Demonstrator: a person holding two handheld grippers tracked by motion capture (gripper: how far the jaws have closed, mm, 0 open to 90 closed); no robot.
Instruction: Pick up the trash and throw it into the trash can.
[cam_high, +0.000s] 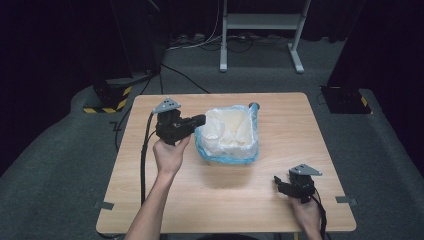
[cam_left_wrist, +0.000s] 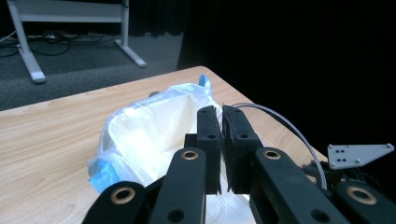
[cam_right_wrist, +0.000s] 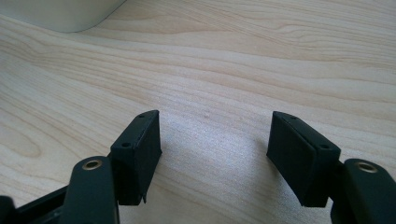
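Forearms enter from the bottom of the high view. Low on the wooden table (cam_high: 150, 200), the right gripper (cam_high: 295, 187) idles with jaws wide apart, well clear of the work. At the table's middle sits a white container (cam_high: 230, 131) lined with a blue-edged plastic bag (cam_left_wrist: 140, 135); the left gripper (cam_left_wrist: 221, 140) is clamped together on the bag's rim, probably to pull the liner taut or lift it

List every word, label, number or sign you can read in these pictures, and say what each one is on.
There is no readable text.
The plastic bag over the white container bears no print that I can make out.
The left gripper, the right gripper and the wooden table carry no label.
The yellow and black stripes on a floor stand are a hazard marking, not words.
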